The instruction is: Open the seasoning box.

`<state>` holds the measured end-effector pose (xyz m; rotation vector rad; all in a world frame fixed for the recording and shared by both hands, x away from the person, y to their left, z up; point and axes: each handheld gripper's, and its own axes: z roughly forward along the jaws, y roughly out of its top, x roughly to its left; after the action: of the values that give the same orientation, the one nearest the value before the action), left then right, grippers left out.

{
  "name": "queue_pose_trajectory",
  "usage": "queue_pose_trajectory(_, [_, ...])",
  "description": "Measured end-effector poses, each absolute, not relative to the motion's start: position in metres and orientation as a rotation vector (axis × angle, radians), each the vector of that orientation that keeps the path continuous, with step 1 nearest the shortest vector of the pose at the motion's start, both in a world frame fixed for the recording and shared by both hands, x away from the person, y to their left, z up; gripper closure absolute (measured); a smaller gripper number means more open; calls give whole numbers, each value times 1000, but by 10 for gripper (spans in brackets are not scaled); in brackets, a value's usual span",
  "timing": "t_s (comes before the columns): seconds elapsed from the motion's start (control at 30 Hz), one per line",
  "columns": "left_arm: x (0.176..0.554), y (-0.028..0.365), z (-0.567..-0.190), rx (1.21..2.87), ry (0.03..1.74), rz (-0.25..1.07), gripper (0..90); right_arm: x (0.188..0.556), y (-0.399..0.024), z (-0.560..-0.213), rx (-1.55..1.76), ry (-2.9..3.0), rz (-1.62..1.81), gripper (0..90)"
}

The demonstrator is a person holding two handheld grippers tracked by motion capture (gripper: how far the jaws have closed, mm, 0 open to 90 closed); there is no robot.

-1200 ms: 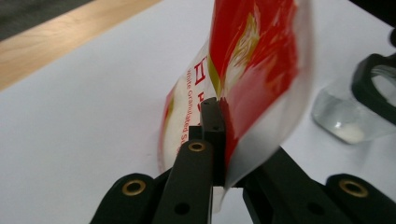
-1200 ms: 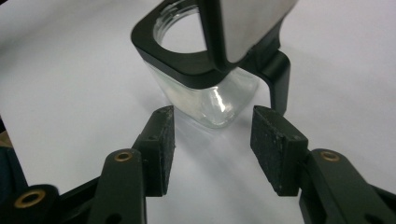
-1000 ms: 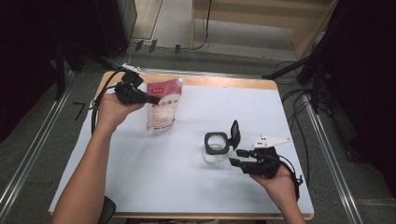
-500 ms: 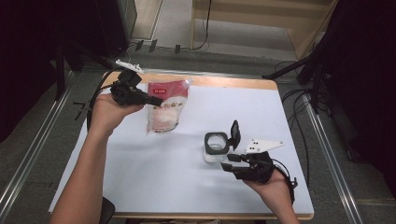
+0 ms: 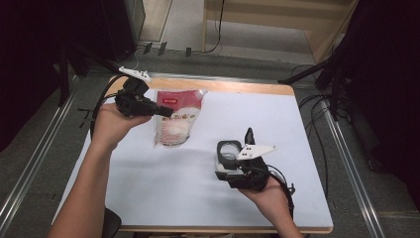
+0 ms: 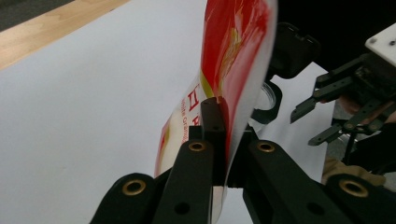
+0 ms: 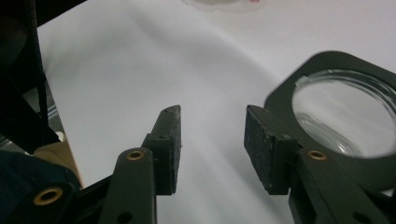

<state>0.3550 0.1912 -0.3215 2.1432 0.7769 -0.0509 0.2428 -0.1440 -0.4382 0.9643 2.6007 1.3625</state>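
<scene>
A red and white food bag [image 5: 173, 126] hangs tilted over the white table [image 5: 148, 188], its lower end near the surface. My left gripper [image 5: 167, 113] is shut on the bag's upper edge; in the left gripper view the jaws [image 6: 219, 121] pinch the bag [image 6: 233, 56]. A clear container [image 5: 229, 151] with a black-framed top and a raised flip lid stands right of centre. My right gripper [image 5: 221, 174] is just in front of it, open. In the right gripper view the jaws [image 7: 212, 135] have nothing between them, and the container [image 7: 343, 116] lies to their right.
The wooden table edge [image 5: 223, 87] runs along the far side. Cables [image 5: 317, 106] trail off the right side, and metal rails [image 5: 346, 163] flank the table. In the left gripper view the right gripper [image 6: 327, 107] shows beyond the bag.
The right gripper has moved left, from beside the container to its front corner. The left hand has risen slightly with the bag still in its jaws.
</scene>
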Motion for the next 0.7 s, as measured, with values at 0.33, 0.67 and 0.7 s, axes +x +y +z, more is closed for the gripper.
queue_pose_trajectory(0.33, [347,193,-318,2156,768,-67,900,250,-111,-442,957,2616,1356,597])
queue_pose_trajectory(0.67, [341,193,-314,2160,736,-106,900,257,-86,-449,945,2605,1354,584])
queue_pose_trajectory(0.7, [340,193,-314,2167,733,-108,900,258,-83,-450,943,2604,1353,584])
